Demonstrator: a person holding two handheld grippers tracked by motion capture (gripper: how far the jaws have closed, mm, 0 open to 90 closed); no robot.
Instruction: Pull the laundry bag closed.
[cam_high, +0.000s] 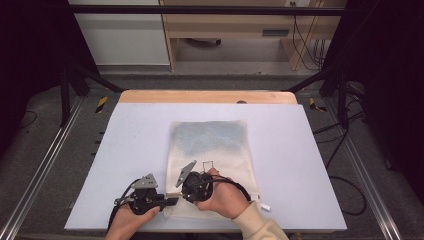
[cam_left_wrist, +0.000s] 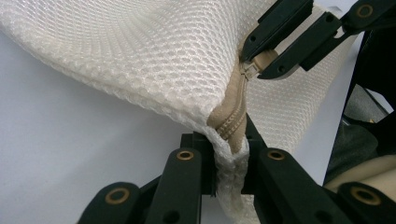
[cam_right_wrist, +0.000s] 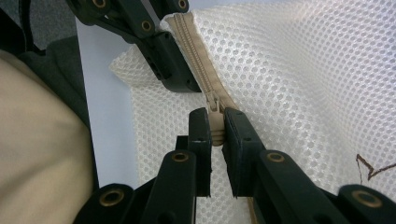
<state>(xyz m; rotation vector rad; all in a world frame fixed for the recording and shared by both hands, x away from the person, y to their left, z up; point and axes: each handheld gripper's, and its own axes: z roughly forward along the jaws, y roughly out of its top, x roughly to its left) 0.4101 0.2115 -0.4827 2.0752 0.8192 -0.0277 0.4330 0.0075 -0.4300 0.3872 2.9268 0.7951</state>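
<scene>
Cream mesh, one bag (cam_high: 212, 150) lies on the worktop (cam_high: 125, 150), its corner pinched by the left gripper's (cam_left_wrist: 231, 154) fingers, its one zip pull (cam_right_wrist: 215, 126) pinched by the right gripper's (cam_right_wrist: 217, 133) fingers.

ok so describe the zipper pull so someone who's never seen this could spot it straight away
On the pale table mat lies a cream mesh bag, and a beige zipper runs along its near edge. The zipper pull is the small beige tab clamped between the right gripper jaws, just past the left gripper, which pinches the bag's corner. It is smooth and solid, unlike the mesh.
</scene>
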